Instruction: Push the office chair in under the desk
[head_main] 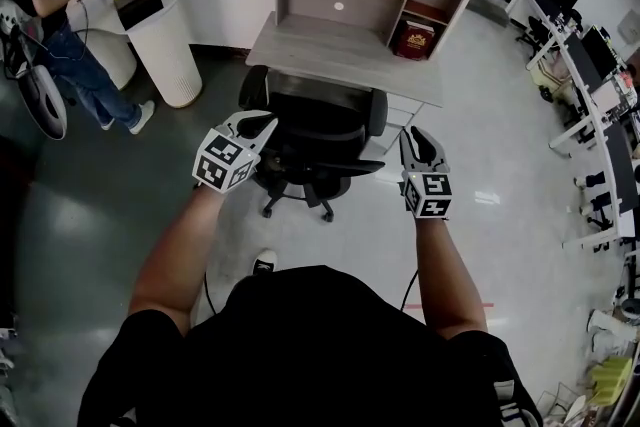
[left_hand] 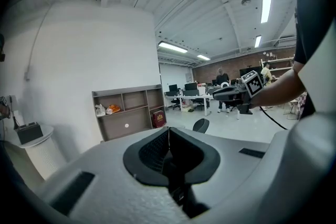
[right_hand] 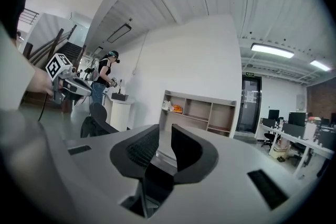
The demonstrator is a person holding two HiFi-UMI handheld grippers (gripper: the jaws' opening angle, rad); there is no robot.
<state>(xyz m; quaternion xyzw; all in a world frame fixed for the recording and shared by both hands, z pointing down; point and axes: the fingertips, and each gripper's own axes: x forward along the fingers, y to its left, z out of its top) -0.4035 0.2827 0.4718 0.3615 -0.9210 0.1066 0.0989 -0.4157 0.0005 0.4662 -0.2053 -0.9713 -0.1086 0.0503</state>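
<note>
Office chair (head_main: 318,137), black on a castor base, stands at the grey counter (head_main: 340,55), seat partly beneath it, backrest toward the person. Left gripper (head_main: 262,123) has its fingers closed on nothing, beside the backrest. Right gripper (head_main: 414,137) has its fingers slightly apart and empty. A white round stand (head_main: 172,45) sits to the left.

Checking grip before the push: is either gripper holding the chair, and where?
Nothing is held. The left gripper is shut and empty; the right gripper has its jaws slightly apart, also empty. Neither grips the chair.
</note>
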